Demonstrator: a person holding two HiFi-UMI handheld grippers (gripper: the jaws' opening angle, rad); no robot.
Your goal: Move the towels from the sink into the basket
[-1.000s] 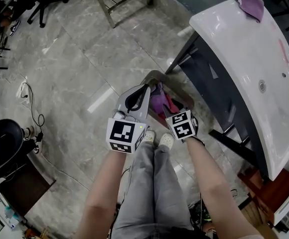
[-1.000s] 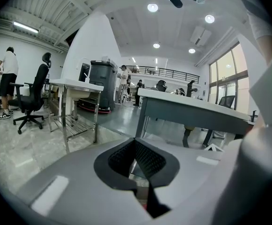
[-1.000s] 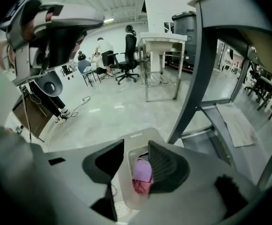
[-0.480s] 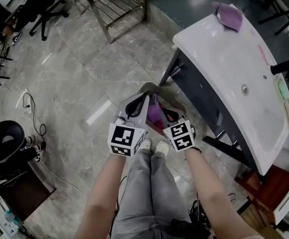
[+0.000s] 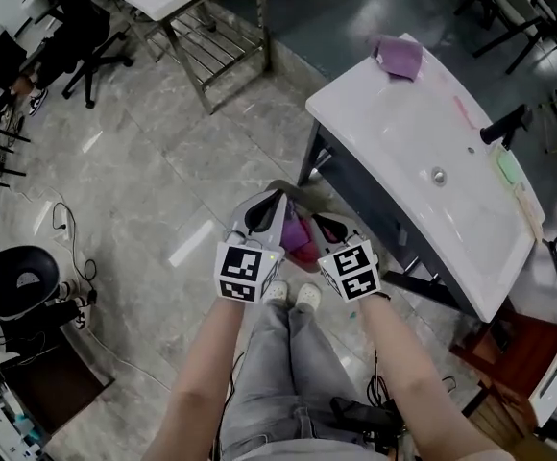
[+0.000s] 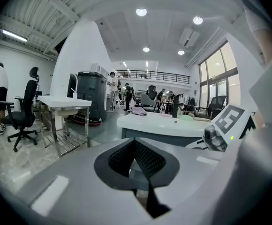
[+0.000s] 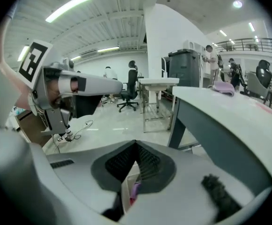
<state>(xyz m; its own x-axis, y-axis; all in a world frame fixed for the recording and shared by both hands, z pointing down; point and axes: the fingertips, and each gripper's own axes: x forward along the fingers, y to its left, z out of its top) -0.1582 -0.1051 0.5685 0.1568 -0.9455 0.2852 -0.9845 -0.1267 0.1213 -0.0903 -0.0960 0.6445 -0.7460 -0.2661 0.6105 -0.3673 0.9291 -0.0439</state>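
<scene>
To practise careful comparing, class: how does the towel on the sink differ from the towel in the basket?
The towel on the sink lies high up, at the far corner of the white sink; the towel in the basket sits low, in the basket on the floor. The towel on the sink is pale mauve; the towel in the basket is a brighter pink-purple. The first shows whole, the second only partly. Both are crumpled, not folded.

towel on sink far corner | basket on floor, left of sink

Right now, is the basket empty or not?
Not empty: a purple towel shows inside the basket in the head view.
</scene>
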